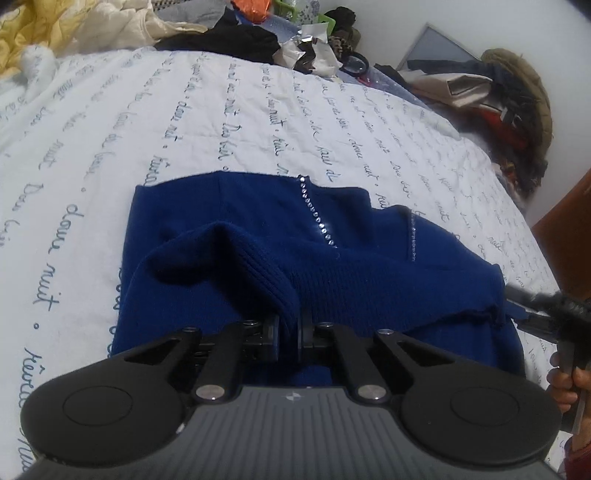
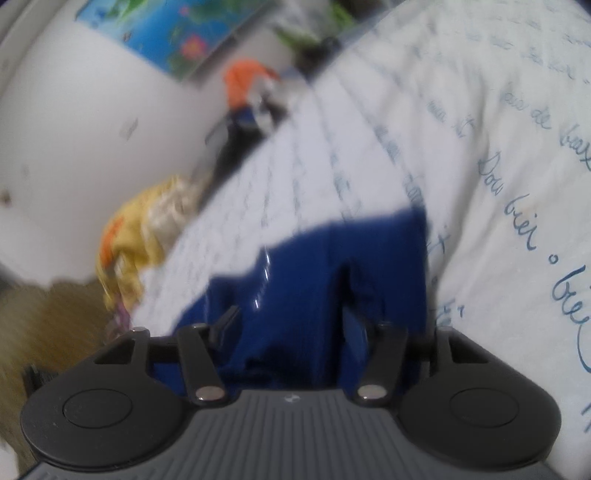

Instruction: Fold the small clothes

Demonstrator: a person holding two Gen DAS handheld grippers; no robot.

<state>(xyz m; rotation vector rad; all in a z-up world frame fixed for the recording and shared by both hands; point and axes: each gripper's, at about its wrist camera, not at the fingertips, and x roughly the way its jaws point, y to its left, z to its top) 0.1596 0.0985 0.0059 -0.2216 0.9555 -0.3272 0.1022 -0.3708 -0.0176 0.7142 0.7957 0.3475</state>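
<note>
Jaws, left view: we see the left gripper (image 1: 288, 332) pinched narrow on a ribbed fold of the blue sweater (image 1: 258, 229), with knit bunched between the pads.
Sweater, left view: it lies spread on the bed sheet (image 1: 110, 155), white with blue handwriting print; a line of shiny studs (image 1: 317, 218) runs down its front.
Right edge, left view: we make out the right gripper (image 1: 535, 321) at the sweater's far corner, with a hand (image 1: 565, 380) on its handle.
Far end, left view: a pile of clothes (image 1: 251, 40) sits at the bed's head, and a fur-trimmed coat (image 1: 517, 96) is heaped at the right side.
Jaws, right view: we find the right gripper (image 2: 291, 325) standing wide, the blue sweater (image 2: 314, 266) lying between and beyond its fingers; the view is blurred, so we cannot tell whether they touch the cloth.
Surroundings, right view: the bed sheet (image 2: 480, 147) fills the right, a yellow cloth (image 2: 140, 229) is bunched at the bed's left edge, and a colourful poster (image 2: 170, 29) hangs on the wall.
</note>
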